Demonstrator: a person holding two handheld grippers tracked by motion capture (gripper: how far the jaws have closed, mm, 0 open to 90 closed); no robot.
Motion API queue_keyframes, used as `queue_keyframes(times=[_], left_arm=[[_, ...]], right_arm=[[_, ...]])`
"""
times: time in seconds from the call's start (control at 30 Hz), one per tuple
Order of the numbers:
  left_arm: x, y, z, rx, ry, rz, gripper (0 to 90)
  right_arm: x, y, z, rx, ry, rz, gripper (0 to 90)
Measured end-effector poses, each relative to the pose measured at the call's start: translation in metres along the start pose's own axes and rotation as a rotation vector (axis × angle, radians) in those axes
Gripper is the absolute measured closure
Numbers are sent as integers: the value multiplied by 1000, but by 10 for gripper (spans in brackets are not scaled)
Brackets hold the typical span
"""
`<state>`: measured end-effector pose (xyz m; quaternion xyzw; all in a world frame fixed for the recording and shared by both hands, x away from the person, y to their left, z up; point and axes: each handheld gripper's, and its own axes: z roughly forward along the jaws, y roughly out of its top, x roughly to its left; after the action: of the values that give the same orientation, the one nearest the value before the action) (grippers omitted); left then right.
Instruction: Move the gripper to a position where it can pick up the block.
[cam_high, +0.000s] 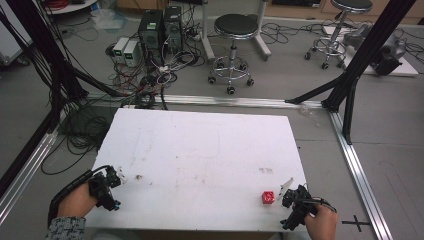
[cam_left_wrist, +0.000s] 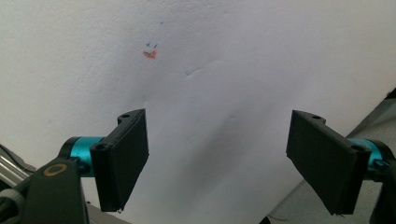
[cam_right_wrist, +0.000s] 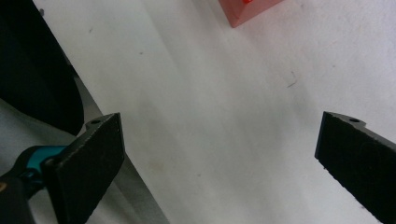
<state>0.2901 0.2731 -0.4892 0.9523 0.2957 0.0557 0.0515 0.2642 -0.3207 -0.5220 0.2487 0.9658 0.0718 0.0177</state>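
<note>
A small red cube (cam_high: 267, 197) sits on the white table (cam_high: 200, 150) near its front right corner. My right gripper (cam_high: 288, 195) is held just to the right of the cube, apart from it. In the right gripper view the right gripper (cam_right_wrist: 219, 130) is open with bare table between the jaws, and the cube's corner (cam_right_wrist: 247, 9) shows at the top edge, beyond the jaws. My left gripper (cam_high: 116, 178) hovers over the front left edge of the table. In the left gripper view it (cam_left_wrist: 218, 126) is open and holds nothing.
A small red and blue mark (cam_left_wrist: 149, 53) lies on the table ahead of the left jaws. Faint brown stains (cam_high: 265, 170) mark the board. Beyond the table are two stools (cam_high: 232, 30), computer boxes (cam_high: 160, 30), tangled cables (cam_high: 150, 80), black frame posts (cam_high: 360, 55) and floor rails (cam_high: 360, 170).
</note>
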Motion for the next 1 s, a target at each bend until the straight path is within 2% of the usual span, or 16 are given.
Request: queue_keyframes(times=[0.17,0.33,0.5,0.67,0.87,1.0], left_arm=[[0,0,-1,-7,4,-2,212],[0,0,-1,-13,7,-7,212],[0,0,-1,-10,4,-4,212],[0,0,-1,-9,1,0,212],[-1,1,-1,-14,6,-1,212],[0,0,-2,-16,7,-6,212]], right_arm=[[-6,0,-2,9,-6,-17,9],[-17,-2,-7,19,0,-60,8],[-28,-2,-12,31,-12,-139,9],[-36,3,-22,23,6,-228,9],[-35,18,-33,0,9,-338,8],[-35,30,-33,-2,11,-378,9]])
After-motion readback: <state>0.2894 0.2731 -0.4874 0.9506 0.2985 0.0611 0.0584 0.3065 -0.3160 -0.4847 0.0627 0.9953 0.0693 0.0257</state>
